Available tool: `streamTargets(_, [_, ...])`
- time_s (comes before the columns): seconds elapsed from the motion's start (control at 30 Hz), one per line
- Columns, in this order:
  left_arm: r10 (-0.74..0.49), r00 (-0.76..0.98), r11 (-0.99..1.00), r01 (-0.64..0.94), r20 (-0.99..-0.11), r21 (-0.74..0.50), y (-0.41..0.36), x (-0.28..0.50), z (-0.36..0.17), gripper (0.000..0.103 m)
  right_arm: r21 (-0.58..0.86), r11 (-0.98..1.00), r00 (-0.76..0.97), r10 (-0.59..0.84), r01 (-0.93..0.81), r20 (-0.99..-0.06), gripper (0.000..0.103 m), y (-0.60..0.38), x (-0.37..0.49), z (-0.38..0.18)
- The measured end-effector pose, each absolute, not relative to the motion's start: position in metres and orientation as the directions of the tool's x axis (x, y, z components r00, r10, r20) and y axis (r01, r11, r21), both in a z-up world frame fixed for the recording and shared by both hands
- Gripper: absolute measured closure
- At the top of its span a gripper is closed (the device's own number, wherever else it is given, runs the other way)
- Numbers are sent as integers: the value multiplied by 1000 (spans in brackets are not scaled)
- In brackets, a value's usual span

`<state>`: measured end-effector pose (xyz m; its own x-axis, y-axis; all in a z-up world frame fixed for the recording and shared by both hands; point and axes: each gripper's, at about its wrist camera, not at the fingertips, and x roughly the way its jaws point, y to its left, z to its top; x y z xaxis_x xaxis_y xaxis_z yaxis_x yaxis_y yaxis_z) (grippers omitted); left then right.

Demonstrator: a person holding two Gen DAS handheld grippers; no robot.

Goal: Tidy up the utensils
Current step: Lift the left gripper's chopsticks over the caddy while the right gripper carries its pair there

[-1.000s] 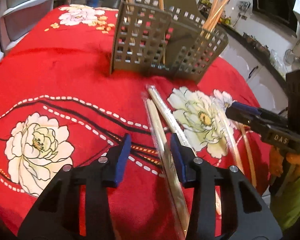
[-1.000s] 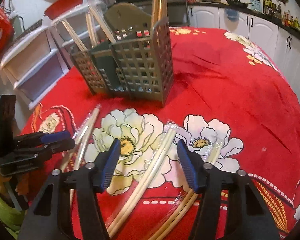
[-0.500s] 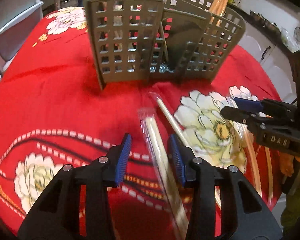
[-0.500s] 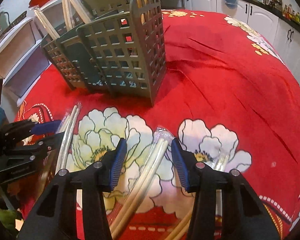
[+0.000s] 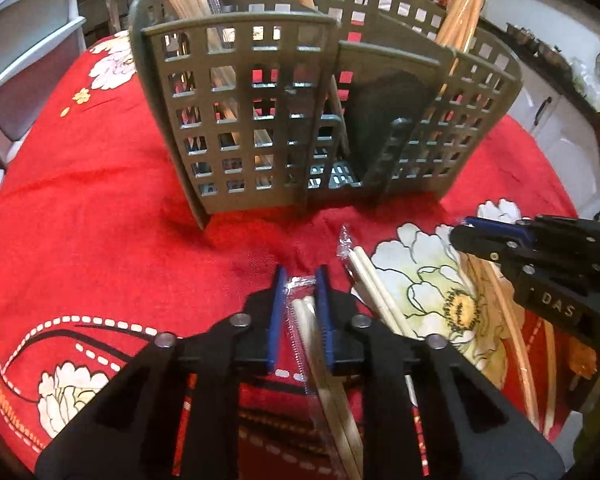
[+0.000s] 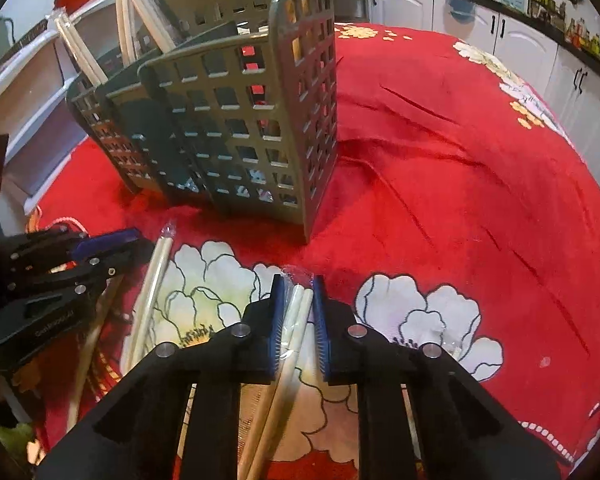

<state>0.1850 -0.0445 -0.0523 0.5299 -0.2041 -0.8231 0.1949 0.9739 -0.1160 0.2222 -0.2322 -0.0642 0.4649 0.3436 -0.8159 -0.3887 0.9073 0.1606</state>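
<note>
On the left, the left gripper [image 5: 300, 312] hangs low over the red flowered cloth [image 5: 100, 208] that covers the desk. Its blue-padded fingers [image 5: 277, 320] are drawn in on a wrapped pair of chopsticks [image 5: 306, 320], pinching the pack near its clear plastic end; the rest of the pack runs back under the gripper towards the camera. Just to the right of it a second wrapped pair [image 5: 374, 284] lies loose on the cloth, its tip pointing at the basket.

The grey slotted utensil basket [image 5: 300, 120] stands upright beyond both grippers, near the middle of the desk. Chopsticks [image 5: 460, 4] already lean out of its compartments, some pale ones at its left end and browner ones at its right end as seen from the left wrist.

Further right, the right gripper [image 6: 298, 312] is also down at the cloth, over a white flower print. Its fingers [image 6: 278, 320] are closed in on another wrapped pair of chopsticks [image 6: 296, 320], gripping it close to the crimped tip of the wrapper. A few more long sticks [image 5: 520, 352] lie on the cloth between and behind the two grippers. White cabinets [image 6: 520, 40] line the wall past the desk.
</note>
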Motion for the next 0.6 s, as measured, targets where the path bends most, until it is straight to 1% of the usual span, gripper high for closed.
streamTargets(0.1, [-245, 524, 967, 187, -816, -171, -29, 185, -49, 97, 246, 890, 442, 412, -385, -797, 90, -237, 222, -60])
streamTargets(0.17, [-258, 542, 965, 182, -800, -189, -20, 181, -41, 97, 277, 877, 445, 445, -393, -777, 91, -236, 219, -53])
streamTargets(0.4, [-299, 625, 954, 174, -721, -245, 10, 161, -2, 98, 283, 837, 505, 517, -469, -691, 92, -224, 196, -13])
streamTargets(0.6, [-292, 712, 954, 166, -638, -251, 6, 153, 43, 98, 256, 816, 588, 558, -519, -585, 94, -222, 172, 34])
